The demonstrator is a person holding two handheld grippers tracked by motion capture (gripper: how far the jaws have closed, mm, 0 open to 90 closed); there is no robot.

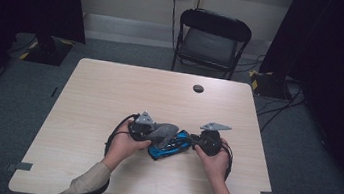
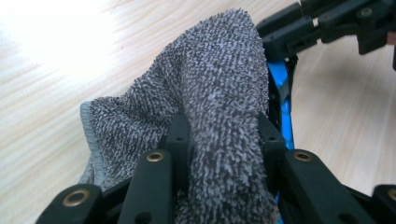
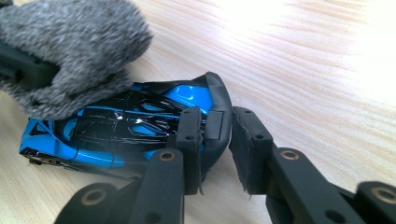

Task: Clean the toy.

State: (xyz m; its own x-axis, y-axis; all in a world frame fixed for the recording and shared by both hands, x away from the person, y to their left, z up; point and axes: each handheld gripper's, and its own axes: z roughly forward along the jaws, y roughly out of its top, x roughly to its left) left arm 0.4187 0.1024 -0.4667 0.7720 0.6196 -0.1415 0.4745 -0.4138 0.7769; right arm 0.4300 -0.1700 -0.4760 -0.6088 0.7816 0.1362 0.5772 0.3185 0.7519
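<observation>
Grey terry cloth [image 2: 215,93], clamped in the left gripper [image 2: 224,140], lies over the blue toy car [image 3: 121,126] on the wooden table [image 1: 111,84]. The right gripper [image 3: 217,140] pinches the car's black rear spoiler.

Around the blue toy car [image 1: 169,145] your counter [image 1: 110,89] lies bare on every side; only the grey cloth [image 1: 164,132] covers its left end.

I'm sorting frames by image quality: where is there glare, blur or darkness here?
Left gripper view: the tabletop is blown out white at upper left, while the grey cloth is sharp. Right gripper view: glare washes out the table's upper right, the cloth is blurred, and the blue toy car shows small highlights. High view: dim, with dark room edges.
</observation>
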